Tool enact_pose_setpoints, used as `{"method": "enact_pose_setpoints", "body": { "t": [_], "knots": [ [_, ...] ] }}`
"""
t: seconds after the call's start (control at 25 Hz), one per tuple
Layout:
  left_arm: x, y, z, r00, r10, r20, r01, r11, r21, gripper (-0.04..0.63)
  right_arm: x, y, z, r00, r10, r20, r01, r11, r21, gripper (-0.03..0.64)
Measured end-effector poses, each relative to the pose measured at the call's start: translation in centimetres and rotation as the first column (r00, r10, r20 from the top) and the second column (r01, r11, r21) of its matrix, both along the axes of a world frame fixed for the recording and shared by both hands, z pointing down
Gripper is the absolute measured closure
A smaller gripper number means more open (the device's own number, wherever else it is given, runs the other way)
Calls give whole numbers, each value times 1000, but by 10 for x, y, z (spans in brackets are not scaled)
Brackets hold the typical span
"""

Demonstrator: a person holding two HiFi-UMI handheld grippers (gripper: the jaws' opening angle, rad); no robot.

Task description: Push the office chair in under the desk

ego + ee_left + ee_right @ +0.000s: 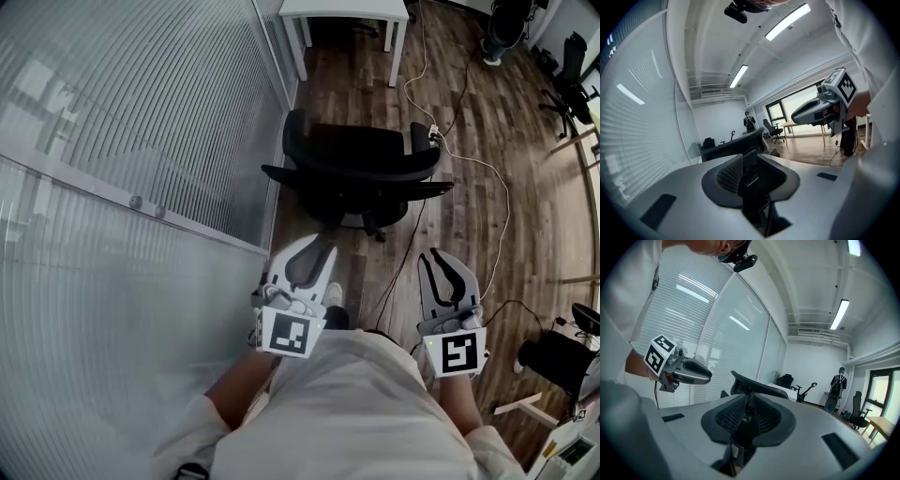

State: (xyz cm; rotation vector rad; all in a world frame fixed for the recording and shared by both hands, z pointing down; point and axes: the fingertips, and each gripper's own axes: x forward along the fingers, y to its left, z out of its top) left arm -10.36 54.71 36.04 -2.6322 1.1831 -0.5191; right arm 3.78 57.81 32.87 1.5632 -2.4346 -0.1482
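Office chair stands on the wood floor, well short of the white desk, with its backrest facing the person. Left claw and right claw are both clenched and empty, not yet touching it. Judgement: plant both tips evenly on the backrest and push straight, clear of the floor cable.

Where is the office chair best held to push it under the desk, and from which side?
The backrest's top edge, from the person's side: the office chair faces the white desk, back toward the person. That wide curved edge sits nearest and likely spreads a push evenly.
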Motion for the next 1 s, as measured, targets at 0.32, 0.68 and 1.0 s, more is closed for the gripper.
{"method": "enact_pose_setpoints", "body": {
  "t": [0.32,0.68,1.0],
  "knots": [
    [-31,-60,49,980,-13,198,12,1000,6,514,17,-47,39,975,17,-221,-26,999,-38,498],
    [-56,-124,107,902,4,432,13,999,-35,412,46,-99,85,928,9,-373,-63,989,-134,443],
    [-69,-170,147,805,52,591,3,996,-92,354,71,-139,129,874,-55,-484,-69,970,-235,390]
  ]
}}
